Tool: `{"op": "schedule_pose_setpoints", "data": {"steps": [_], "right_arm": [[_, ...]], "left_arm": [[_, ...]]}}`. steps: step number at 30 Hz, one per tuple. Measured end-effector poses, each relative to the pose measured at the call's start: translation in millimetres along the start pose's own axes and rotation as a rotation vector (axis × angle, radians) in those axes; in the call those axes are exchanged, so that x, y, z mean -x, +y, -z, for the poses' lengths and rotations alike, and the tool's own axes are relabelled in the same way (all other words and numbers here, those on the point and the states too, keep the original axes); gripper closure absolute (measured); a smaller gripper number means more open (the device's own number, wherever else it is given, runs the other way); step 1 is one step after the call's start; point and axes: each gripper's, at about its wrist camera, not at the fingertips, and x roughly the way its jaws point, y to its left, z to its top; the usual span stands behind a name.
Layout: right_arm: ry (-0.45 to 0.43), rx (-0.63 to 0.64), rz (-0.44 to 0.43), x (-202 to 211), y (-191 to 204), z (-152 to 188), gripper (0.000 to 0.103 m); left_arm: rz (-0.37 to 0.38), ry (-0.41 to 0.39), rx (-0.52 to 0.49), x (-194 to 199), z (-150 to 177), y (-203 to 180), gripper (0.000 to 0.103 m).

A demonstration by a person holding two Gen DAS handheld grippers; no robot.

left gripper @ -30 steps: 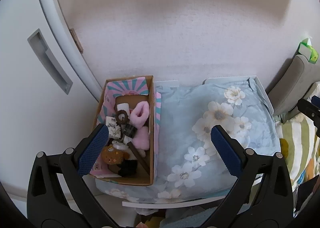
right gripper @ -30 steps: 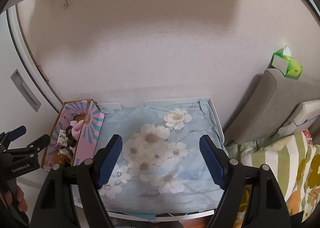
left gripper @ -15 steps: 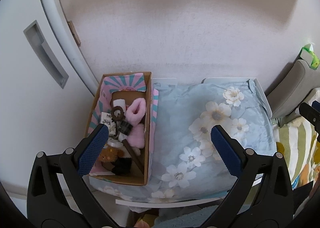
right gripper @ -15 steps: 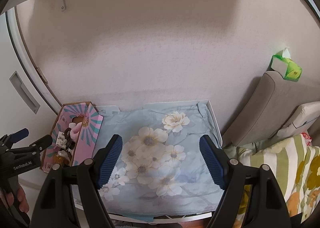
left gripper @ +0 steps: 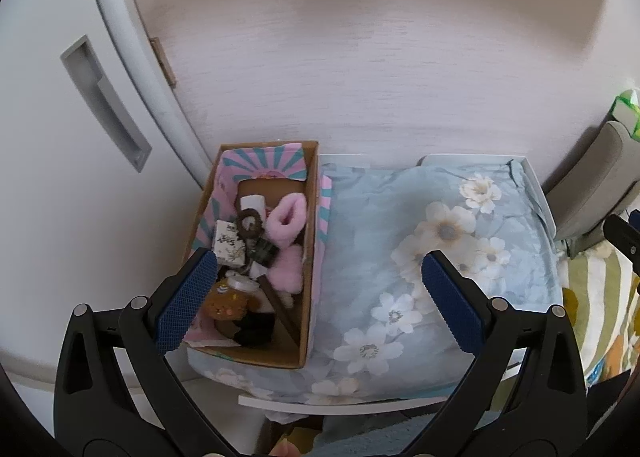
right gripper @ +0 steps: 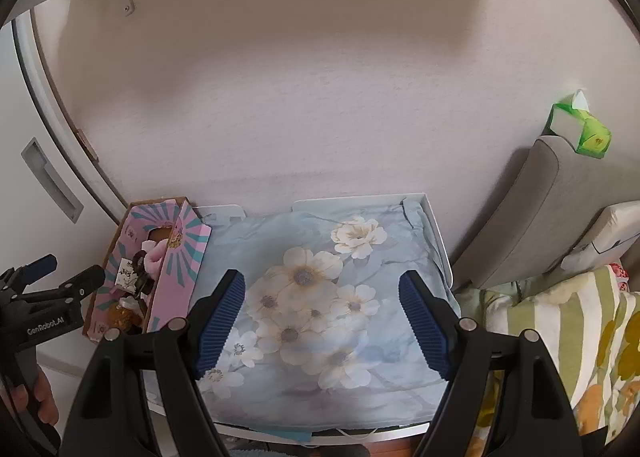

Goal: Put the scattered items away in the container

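Observation:
A cardboard box (left gripper: 310, 257) with a pink and teal lining stands at the left end of a table covered by a light blue floral cloth (left gripper: 440, 257). It holds pink fluffy socks (left gripper: 286, 219), a brown hair tie (left gripper: 250, 223), a small white patterned box (left gripper: 229, 248), a brown jar (left gripper: 228, 299) and other small items. The box also shows in the right wrist view (right gripper: 172, 277). My left gripper (left gripper: 316, 297) is open and empty, above the box's right wall. My right gripper (right gripper: 322, 321) is open and empty, above the cloth.
A white cabinet door with a recessed handle (left gripper: 106, 105) is left of the box. A grey cushion (right gripper: 540, 209) with a green tissue pack (right gripper: 582, 129) on it stands right of the table. Striped bedding (right gripper: 568, 337) lies at the right. A wall is behind.
Both grippers have pulled back and up a little, so the table and box sit lower and smaller in view. Both stay open and empty. Nothing on the table moved.

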Motion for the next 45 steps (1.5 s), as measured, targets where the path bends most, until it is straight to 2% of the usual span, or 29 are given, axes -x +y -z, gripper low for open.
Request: {"op": "schedule_pose_setpoints", "data": {"steps": [3,7,9,13,20,45], "right_arm": [[0.000,0.005,-0.004,0,1,0,0.027],[0.003,0.014,-0.003,-1,3,1,0.027],[0.002,0.016,0.000,0,4,1,0.027],[-0.003,0.019,0.004,1,5,1,0.027],[-0.005,0.025,0.008,2,7,2,0.027],[-0.001,0.021,0.022,5,15,5,0.027]], "left_arm": [[-0.009,0.011,0.016,-2,0,3,0.001],[-0.118,0.006,0.017,-3,1,4,0.001],[-0.142,-0.011,0.007,-1,1,4,0.001],[-0.076,-0.023,0.025,2,0,7,0.001],[-0.052,-0.034,0.018,8,-1,5,0.001],[-0.028,-0.031,0.007,8,-1,6,0.001]]}}
